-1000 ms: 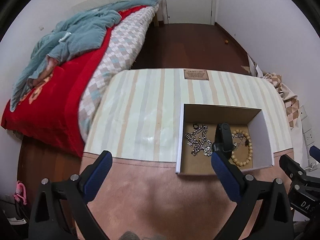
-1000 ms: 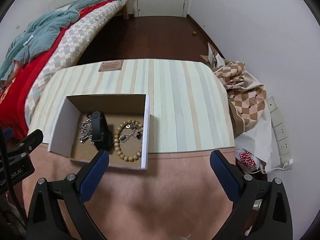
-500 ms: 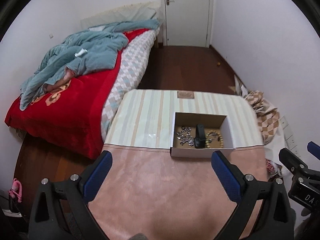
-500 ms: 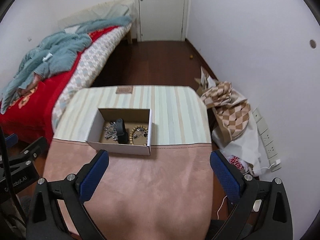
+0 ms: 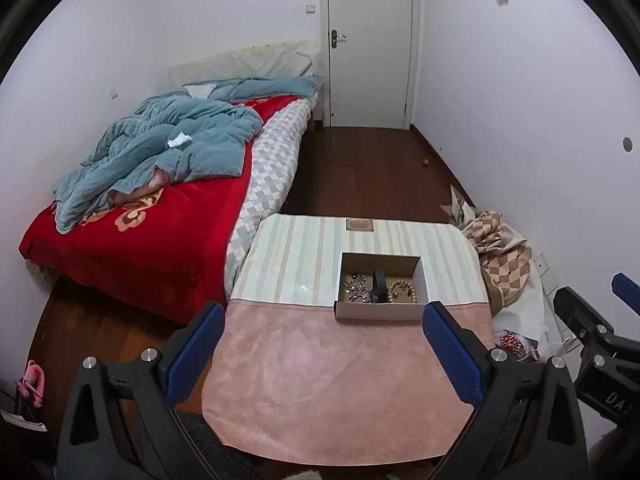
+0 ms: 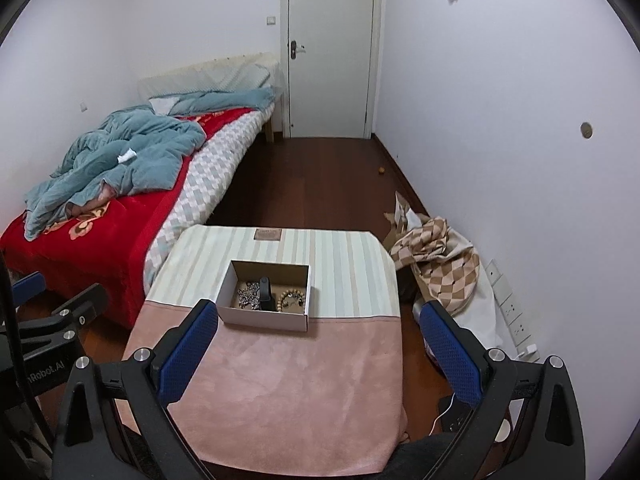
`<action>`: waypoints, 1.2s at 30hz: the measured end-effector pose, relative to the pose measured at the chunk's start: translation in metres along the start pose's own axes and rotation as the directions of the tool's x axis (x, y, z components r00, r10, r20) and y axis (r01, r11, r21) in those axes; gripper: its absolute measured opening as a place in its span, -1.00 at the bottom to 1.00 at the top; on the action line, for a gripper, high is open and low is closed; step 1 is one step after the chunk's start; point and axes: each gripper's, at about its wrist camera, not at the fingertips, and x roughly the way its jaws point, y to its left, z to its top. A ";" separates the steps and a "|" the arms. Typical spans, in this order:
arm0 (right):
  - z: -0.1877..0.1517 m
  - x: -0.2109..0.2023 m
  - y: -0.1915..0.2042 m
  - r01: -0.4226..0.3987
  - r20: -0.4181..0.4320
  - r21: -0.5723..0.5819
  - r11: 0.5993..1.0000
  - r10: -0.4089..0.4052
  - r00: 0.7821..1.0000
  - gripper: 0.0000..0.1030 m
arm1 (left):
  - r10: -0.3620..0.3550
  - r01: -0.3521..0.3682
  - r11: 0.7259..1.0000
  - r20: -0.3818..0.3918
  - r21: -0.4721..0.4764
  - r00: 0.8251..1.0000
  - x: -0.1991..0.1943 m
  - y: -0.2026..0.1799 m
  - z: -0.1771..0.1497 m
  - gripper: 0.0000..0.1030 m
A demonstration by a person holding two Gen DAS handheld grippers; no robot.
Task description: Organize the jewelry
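An open white cardboard box (image 5: 378, 312) (image 6: 264, 320) stands on the table where the striped cloth meets the pink cloth. Inside lie a silver chain (image 5: 356, 287) (image 6: 248, 295), a black band (image 5: 379, 286) (image 6: 265, 294) and a wooden bead bracelet (image 5: 404, 291) (image 6: 292, 300). My left gripper (image 5: 322, 348) is open and empty, held high and well back from the box. My right gripper (image 6: 316, 348) is open and empty, also high above the table's near edge.
The table (image 5: 340, 380) has a pink cloth in front and a striped cloth (image 5: 300, 256) behind. A bed with a red blanket (image 5: 132, 232) stands on the left. A checkered bag (image 5: 500, 256) lies on the floor at right. A shut door (image 5: 370, 44) is at the back.
Both grippers have pulled back and up from the box, which now looks much smaller and farther. Both stay open and empty. The jewelry in the box has not moved.
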 end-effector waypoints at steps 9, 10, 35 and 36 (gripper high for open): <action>0.005 -0.025 -0.002 -0.013 -0.007 -0.008 1.000 0.013 1.000 0.98 | -0.014 0.014 1.000 -0.007 0.004 1.000 -0.011 -0.002 0.001 0.96; 0.005 -0.024 -0.002 -0.013 -0.012 -0.009 1.000 0.013 1.000 0.98 | -0.013 0.013 1.000 -0.011 0.004 1.000 -0.010 -0.002 0.001 0.96; 0.045 0.102 -0.003 0.025 -0.149 -0.002 1.000 -0.025 0.989 1.00 | 0.041 -0.041 0.999 -0.131 0.002 0.991 0.084 -0.015 0.033 0.97; 0.045 0.105 -0.003 0.028 -0.154 -0.002 1.000 -0.028 0.988 1.00 | 0.040 -0.040 0.999 -0.138 0.005 0.990 0.088 -0.015 0.032 0.97</action>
